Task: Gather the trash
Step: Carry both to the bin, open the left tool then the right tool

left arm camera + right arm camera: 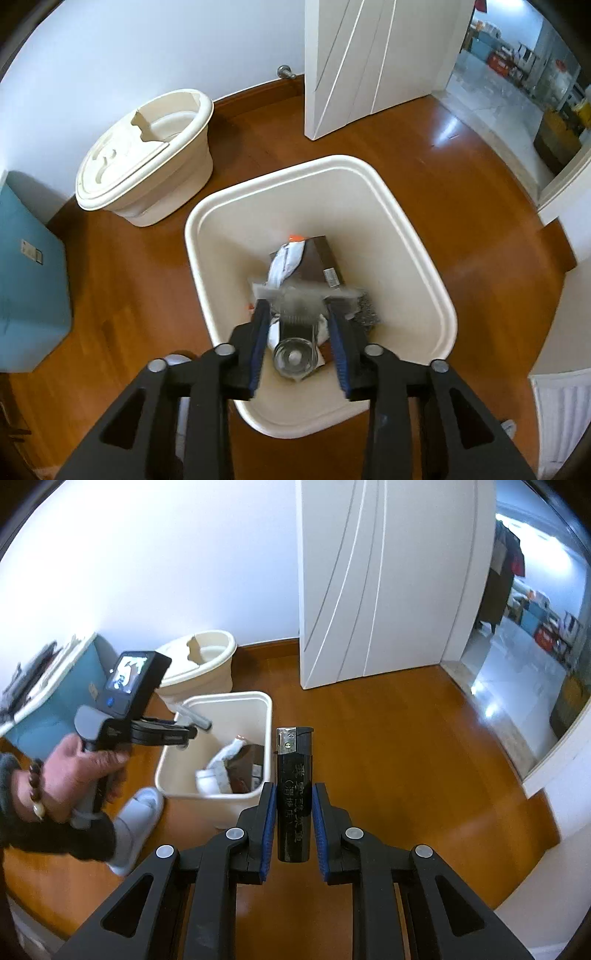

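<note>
A cream trash bin (413,236) stands open on the wooden floor; it also shows in the right wrist view (221,701). Inside lie a brown box (321,258), white crumpled paper (286,264) and a clear cup (293,356). My left gripper (297,308) hangs over the bin with its jaws apart; a blurred grey strip (306,291) is at its fingertips, seemingly in free fall. In the right wrist view the left gripper (192,731) is above the bin's left rim. My right gripper (294,790) is shut on a black lighter (294,775), held upright to the right of the bin.
A second cream bin with a broken lid (147,155) stands by the wall. A teal box (29,280) is at the left. A white door (369,62) stands open to a tiled room (517,85). A white slipper (136,823) is near the bin.
</note>
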Demonstrator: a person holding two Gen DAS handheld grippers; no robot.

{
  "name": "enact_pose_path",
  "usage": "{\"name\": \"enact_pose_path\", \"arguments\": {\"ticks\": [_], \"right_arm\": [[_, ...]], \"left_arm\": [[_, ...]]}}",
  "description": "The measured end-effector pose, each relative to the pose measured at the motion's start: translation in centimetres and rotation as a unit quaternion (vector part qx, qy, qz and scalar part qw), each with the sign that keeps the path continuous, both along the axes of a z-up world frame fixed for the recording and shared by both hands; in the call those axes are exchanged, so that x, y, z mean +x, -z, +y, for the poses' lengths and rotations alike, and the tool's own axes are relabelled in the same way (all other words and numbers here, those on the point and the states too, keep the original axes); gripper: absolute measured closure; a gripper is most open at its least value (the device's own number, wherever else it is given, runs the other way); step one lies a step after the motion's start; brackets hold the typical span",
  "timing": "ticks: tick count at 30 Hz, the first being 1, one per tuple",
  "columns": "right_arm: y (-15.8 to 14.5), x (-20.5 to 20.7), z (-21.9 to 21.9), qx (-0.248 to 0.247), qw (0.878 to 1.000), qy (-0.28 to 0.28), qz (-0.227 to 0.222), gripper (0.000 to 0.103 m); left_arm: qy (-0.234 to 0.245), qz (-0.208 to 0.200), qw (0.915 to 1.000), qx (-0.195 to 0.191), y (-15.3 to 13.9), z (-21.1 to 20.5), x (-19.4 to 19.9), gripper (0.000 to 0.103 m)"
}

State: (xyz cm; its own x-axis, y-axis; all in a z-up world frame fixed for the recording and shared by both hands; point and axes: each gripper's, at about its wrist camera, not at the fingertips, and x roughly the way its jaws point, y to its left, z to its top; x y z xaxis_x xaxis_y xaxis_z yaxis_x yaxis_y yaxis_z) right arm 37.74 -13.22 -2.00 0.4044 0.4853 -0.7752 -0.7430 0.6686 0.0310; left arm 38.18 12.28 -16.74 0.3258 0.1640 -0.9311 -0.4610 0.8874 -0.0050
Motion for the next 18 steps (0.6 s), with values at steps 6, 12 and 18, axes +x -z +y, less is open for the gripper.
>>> {"name": "enact_pose_path", "arguments": {"ticks": [6, 12, 18], "right_arm": [[0.8, 0.3, 1.5, -0.007, 1.000, -0.008, 0.007, 0.084], [1.0, 0.5, 4.5, -0.005, 1.000, -0.021, 0.005, 0.084], [3.2, 2.0, 12.4, 0.021, 0.999, -0.018, 0.043, 0.084]], "left_arm": [[0.005, -0.031, 0.9995, -0.003, -1.9, 0.7, -0.6, 0.014], [0.042, -0.056, 0.9963, 0.049, -6.2, 0.8, -3.3, 0.014], [0.019, -0.085, 0.9926, 0.085, -11.1, 3.7, -9.0, 0.014]]}}
